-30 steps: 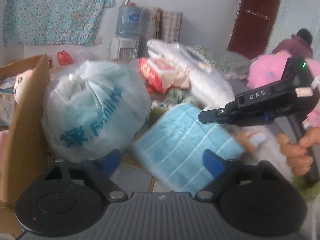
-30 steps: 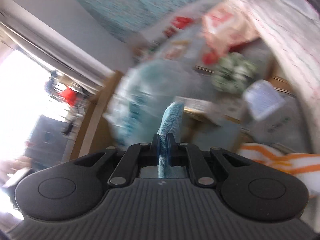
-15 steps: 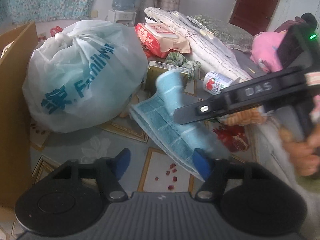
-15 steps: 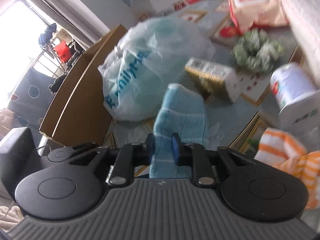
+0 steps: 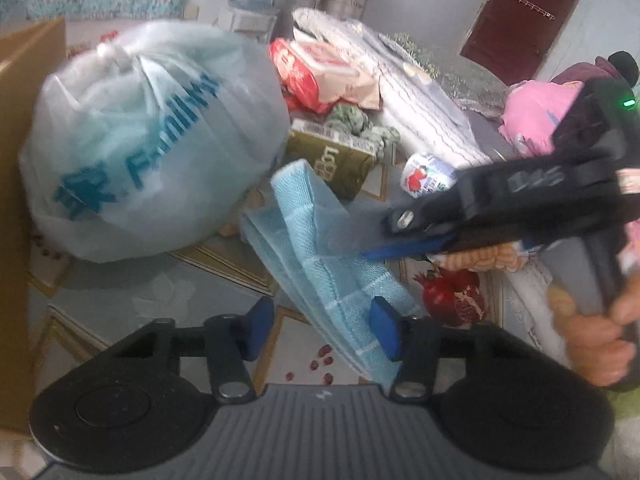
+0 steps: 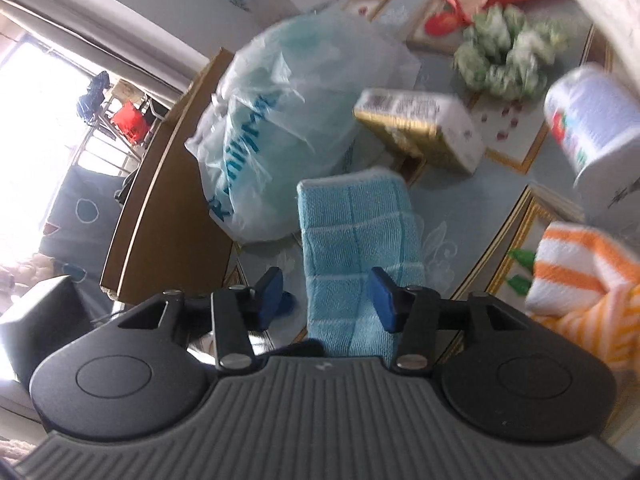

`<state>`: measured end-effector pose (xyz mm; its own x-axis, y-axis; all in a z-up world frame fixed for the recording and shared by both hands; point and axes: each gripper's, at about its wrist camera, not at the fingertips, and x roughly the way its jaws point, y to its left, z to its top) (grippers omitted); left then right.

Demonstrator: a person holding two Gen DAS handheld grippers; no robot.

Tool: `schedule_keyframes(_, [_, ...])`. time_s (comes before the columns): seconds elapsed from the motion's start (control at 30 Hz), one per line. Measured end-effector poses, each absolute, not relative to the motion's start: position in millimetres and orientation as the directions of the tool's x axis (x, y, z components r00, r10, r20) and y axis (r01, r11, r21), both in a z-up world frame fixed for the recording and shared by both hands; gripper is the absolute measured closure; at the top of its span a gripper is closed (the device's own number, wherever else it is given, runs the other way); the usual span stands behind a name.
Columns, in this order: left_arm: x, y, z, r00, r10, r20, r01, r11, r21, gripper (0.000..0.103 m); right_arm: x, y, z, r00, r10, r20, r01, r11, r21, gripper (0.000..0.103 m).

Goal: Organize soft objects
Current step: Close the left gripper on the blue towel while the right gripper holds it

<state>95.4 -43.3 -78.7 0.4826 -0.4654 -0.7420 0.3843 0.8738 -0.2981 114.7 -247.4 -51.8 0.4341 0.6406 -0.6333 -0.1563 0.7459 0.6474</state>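
A light blue checked towel [image 5: 320,256] lies folded on the patterned mat, also in the right wrist view [image 6: 356,240]. My right gripper [image 6: 326,294] is open, its blue pads either side of the towel's near end; in the left wrist view it [image 5: 404,248] reaches in from the right over the towel. My left gripper [image 5: 320,326] is open, the towel's near edge lying by its right pad [image 5: 384,330].
A large white tied plastic bag [image 5: 148,140] sits left of the towel beside a cardboard box [image 5: 16,168]. Behind are a gold carton [image 5: 336,160], a green scrunchie [image 6: 504,60], a white can [image 6: 588,124], a wipes pack [image 5: 320,72], an orange striped cloth [image 6: 580,276] and a pink toy [image 5: 536,112].
My right gripper was shut on the towel and has opened, leaving the towel lying on the mat. My left gripper has moved closer to the towel.
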Motion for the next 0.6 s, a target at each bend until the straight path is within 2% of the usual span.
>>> schedule_keyframes(0.1, [98.9,-45.3,-84.8,0.467,-0.462,-0.754,0.373,0.876,-0.306,0.054,115.1,-249.6,-40.4,0.471,0.573,-0.671,-0.161,0.803,0.573,0.048])
schedule_keyframes(0.33, [109.8,-46.4,-88.2,0.443,-0.475,-0.76,0.348,0.873,-0.342,0.052,140.7,-236.7,-51.7,0.4,0.454,-0.796,-0.165,0.89,0.424,0.048])
schedule_keyframes(0.6, [118.1,-52.2,-88.9,0.456,-0.482,-0.748,0.359,0.869,-0.34,0.052,150.7,-224.2,-54.3,0.356,0.43,-0.83,-0.219,0.902,0.373,0.048])
